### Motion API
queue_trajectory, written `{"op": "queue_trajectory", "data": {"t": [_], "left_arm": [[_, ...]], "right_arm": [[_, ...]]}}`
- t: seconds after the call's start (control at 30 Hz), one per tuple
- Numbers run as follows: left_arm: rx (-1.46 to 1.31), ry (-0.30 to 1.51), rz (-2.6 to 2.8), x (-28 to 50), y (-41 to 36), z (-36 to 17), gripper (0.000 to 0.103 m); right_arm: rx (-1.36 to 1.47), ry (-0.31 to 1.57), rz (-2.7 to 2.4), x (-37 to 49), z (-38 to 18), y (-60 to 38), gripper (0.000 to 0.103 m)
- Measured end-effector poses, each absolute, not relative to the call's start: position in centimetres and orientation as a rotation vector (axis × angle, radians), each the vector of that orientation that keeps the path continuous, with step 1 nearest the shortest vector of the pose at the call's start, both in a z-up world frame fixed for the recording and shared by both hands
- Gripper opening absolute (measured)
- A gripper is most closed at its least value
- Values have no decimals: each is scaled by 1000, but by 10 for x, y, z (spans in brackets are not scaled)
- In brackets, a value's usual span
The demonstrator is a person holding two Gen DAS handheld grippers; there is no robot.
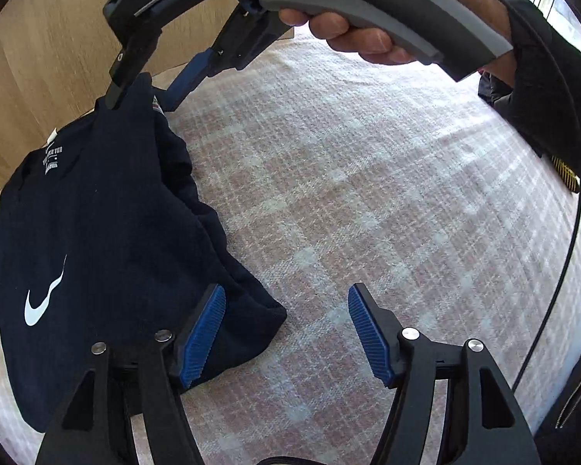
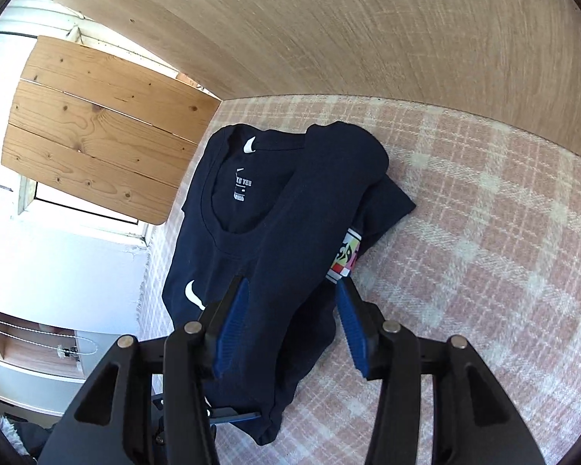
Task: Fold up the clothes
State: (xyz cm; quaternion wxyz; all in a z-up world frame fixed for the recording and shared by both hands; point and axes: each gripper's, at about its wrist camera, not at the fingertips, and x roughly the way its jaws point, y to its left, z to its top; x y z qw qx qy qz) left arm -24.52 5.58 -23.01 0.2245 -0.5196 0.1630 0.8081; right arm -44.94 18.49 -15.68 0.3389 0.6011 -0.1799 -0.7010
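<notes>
Shirt point(image 2: 279, 232) lay on the pink plaid blanket point(image 1: 368, 193), a navy tee folded into a narrow stack, neck opening up, near the wooden board point(image 2: 329, 31) at the blanket's far edge. Sides looked turned in already; right edge was bunched and uneven, a coloured tag point(image 2: 344, 259) poking out there. Left gripper point(image 1: 286, 329) had fingers wide, nothing between them, one finger over the shirt's lower corner, the other over bare blanket. Right gripper point(image 2: 292, 325) had fingers moderately apart, straddling the shirt's lower part, pads not pressing cloth as far as I could tell. My read: fold mostly done, both grips let go; what was left was probably tidying that edge, maybe one more fold across.
</notes>
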Motion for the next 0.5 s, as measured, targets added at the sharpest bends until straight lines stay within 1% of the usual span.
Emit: {"op": "queue_trajectory", "data": {"t": [0.03,0.07,0.13,0.17,0.2,0.23,0.27,0.33,0.37,0.43,0.5], "left_arm": [[-1417,465,2235,-245,57,-231,68],[-1405,459,2236,-245,57,-231,67],[-1410,366,2244,-253,47,-227,57],[-1438,278,2232,-261,37,-225,40],[-1474,176,2212,-270,26,-222,18],[-1485,52,2183,-276,13,-219,3],[-1481,-78,2149,-280,0,-216,0],[-1465,-334,2068,-289,-28,-209,0],[-1456,-377,2055,-289,-36,-205,0],[-1419,-407,2047,-286,-47,-197,0],[-1405,-337,2071,-280,-43,-193,0]], "right_arm": [[1566,-465,-1827,-447,-156,184,47],[1566,-466,-1829,-444,-154,186,47],[1568,-477,-1838,-442,-152,191,47],[1570,-487,-1845,-442,-152,195,47],[1572,-498,-1852,-442,-151,199,47],[1573,-520,-1861,-444,-150,204,47],[1574,-550,-1871,-446,-149,211,47],[1570,-609,-1887,-452,-148,221,47],[1566,-625,-1889,-456,-148,224,47],[1582,-625,-1880,-464,-151,222,47],[1600,-637,-1848,-471,-155,215,47]]}}
